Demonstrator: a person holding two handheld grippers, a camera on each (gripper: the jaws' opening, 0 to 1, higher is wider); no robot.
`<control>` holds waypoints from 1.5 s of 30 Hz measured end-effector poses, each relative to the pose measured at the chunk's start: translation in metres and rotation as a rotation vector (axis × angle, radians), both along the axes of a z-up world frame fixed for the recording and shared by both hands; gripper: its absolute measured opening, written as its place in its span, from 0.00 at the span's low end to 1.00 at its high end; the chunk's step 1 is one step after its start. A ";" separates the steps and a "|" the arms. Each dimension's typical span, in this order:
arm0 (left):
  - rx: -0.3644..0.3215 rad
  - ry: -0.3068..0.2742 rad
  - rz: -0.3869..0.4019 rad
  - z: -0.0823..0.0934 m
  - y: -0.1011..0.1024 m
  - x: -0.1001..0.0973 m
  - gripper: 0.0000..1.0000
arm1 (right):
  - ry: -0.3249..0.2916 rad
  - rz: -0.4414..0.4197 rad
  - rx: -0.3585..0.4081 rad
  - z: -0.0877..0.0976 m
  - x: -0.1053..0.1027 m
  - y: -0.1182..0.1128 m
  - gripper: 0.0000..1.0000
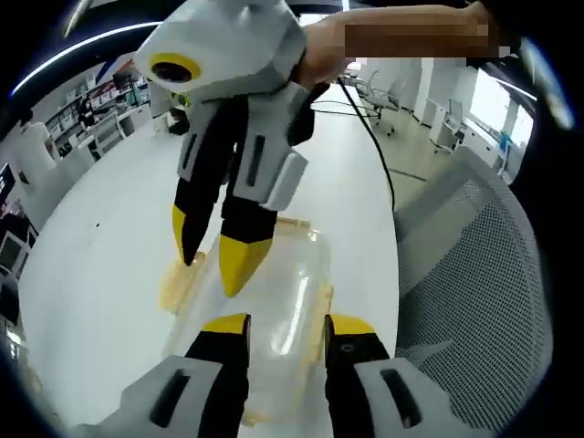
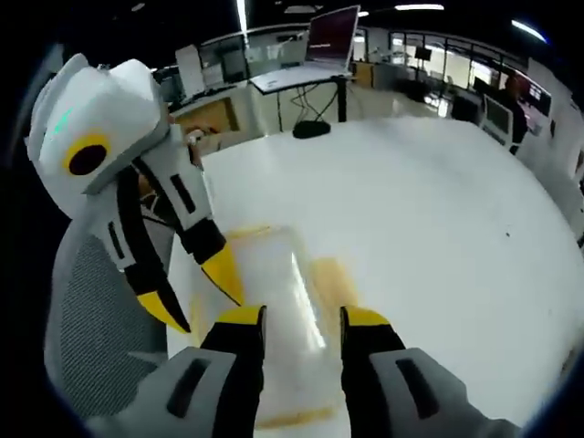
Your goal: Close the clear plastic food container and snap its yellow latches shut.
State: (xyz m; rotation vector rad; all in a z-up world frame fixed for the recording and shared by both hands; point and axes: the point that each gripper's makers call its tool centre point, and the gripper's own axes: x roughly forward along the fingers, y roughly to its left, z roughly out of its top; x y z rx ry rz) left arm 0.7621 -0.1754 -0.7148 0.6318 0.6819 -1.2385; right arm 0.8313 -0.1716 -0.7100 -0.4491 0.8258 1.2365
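Note:
The clear plastic container [image 1: 283,274] lies on the white table [image 1: 100,274] near its edge, lid on top, with yellow latches [image 1: 176,285] along its sides. My left gripper [image 1: 288,327] is open just above the container's near end. My right gripper [image 1: 210,274] comes down from the top, also open, its tips at the container's far left corner. In the right gripper view, my right gripper [image 2: 303,318] hovers over the container [image 2: 278,265], a yellow latch [image 2: 334,276] lies to the right, and my left gripper [image 2: 210,315] reaches in from the left.
A grey mesh chair [image 1: 474,274] stands against the table edge beside the container, seen again as the chair [image 2: 91,310]. A black cable [image 1: 374,137] runs across the table. A laptop on a stand [image 2: 328,36] and desks lie beyond the table [image 2: 438,210].

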 end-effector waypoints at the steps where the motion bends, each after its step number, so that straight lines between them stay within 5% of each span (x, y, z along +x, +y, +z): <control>1: -0.004 -0.020 -0.009 0.001 -0.001 0.001 0.26 | 0.018 0.003 -0.002 -0.001 0.000 0.000 0.31; 8: 0.037 -0.139 -0.089 -0.002 0.000 0.000 0.29 | 0.117 0.034 0.001 -0.001 -0.001 0.007 0.33; 16: 0.049 -0.229 -0.132 -0.006 -0.001 -0.002 0.32 | 0.140 0.102 -0.064 -0.011 -0.008 0.003 0.36; 34: 0.061 -0.261 -0.154 -0.007 -0.003 -0.002 0.30 | 0.238 0.218 -0.174 -0.019 -0.011 0.006 0.34; 37: 0.084 -0.309 -0.245 -0.008 -0.013 -0.004 0.26 | 0.274 0.234 -0.201 -0.021 -0.015 0.008 0.30; 38: 0.106 -0.256 -0.164 -0.011 -0.002 -0.005 0.26 | 0.287 0.225 -0.237 -0.022 -0.014 0.004 0.30; 45: 0.077 -0.277 -0.174 -0.009 -0.005 -0.002 0.26 | 0.293 0.268 -0.251 -0.022 -0.011 0.008 0.30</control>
